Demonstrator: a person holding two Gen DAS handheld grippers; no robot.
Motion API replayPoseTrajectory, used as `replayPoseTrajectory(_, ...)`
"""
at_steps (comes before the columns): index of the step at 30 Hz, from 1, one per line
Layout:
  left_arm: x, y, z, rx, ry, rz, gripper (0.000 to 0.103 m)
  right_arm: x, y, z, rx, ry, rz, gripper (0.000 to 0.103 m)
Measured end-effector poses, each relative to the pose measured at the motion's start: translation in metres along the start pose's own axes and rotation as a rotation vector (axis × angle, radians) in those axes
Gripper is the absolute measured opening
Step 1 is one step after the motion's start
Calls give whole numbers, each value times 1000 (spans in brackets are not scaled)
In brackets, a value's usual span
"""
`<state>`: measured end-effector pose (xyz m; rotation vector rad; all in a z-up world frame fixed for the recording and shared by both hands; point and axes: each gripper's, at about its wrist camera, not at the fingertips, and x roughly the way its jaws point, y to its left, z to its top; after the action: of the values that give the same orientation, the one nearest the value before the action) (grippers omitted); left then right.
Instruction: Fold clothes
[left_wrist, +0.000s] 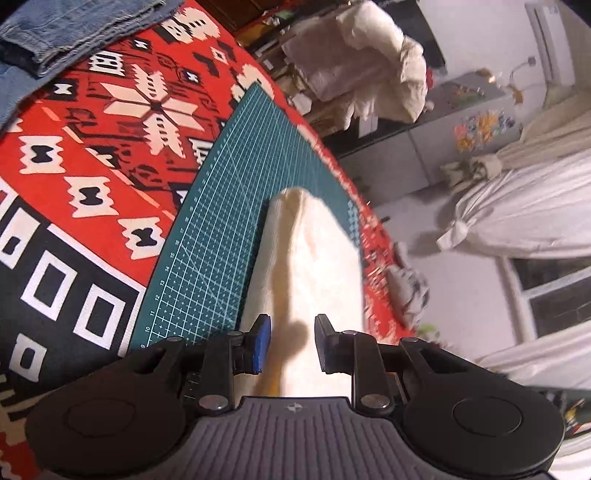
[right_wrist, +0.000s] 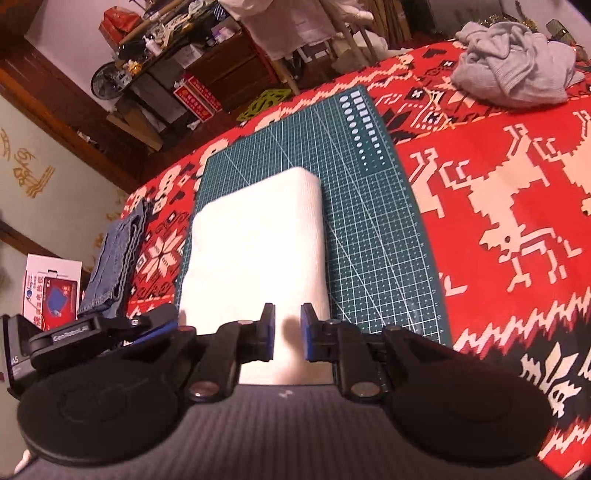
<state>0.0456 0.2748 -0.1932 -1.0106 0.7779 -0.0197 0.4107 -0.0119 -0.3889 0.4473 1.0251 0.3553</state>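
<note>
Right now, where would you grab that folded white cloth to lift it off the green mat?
Probably at the near edge of the white cloth, coming in low from the front. It lies as a flat, thick stack on the mat, and the open right gripper already straddles that edge, so the jaws can pinch all layers.

Warm indoor light, fairly bright on both views. The folded white cloth (right_wrist: 255, 236) blows out to glare, its texture lost. Fisheye bending curves the green gridded cutting mat (left_wrist: 207, 236); soft blur smears the left view's room background, corners darken.
</note>
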Motion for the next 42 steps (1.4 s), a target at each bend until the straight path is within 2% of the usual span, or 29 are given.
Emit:
replayPoseTrajectory(1,0,-1,-1,17,1,13,24,2,1,0,-4,3,-1,17)
replayPoseTrajectory(5,0,-5,-7,64,-4,52,6,7,5,0,-15,10,-2,17)
replayPoseTrajectory(10,-7,-9,-13,103,-10,91,5,6,7,-1,-23,9,-11,17)
replayPoseTrajectory(17,-6,-10,-12,104,-10,94,6,6,23,-7,-110,-6,9,17)
replayPoseTrajectory(22,-5,-7,-10,86,-8,86,5,21,33,-16,-142,74,10,16)
replayPoseTrajectory(29,-5,-7,-10,96,-6,90,6,15,31,-23,-123,151,21,16)
replayPoseTrajectory(33,-9,-12,-12,113,-9,111,8,-1,21,-17,-67,101,56,16)
replayPoseTrajectory(35,-16,-16,-15,127,-30,129,9,-4,20,-13,-68,68,43,16)
replayPoseTrajectory(37,-23,-21,-15,152,-62,111,9,-5,20,-9,-78,47,24,16)
replayPoseTrajectory(42,-14,-48,-17,263,-73,5,9,3,25,-10,-130,55,-17,16)
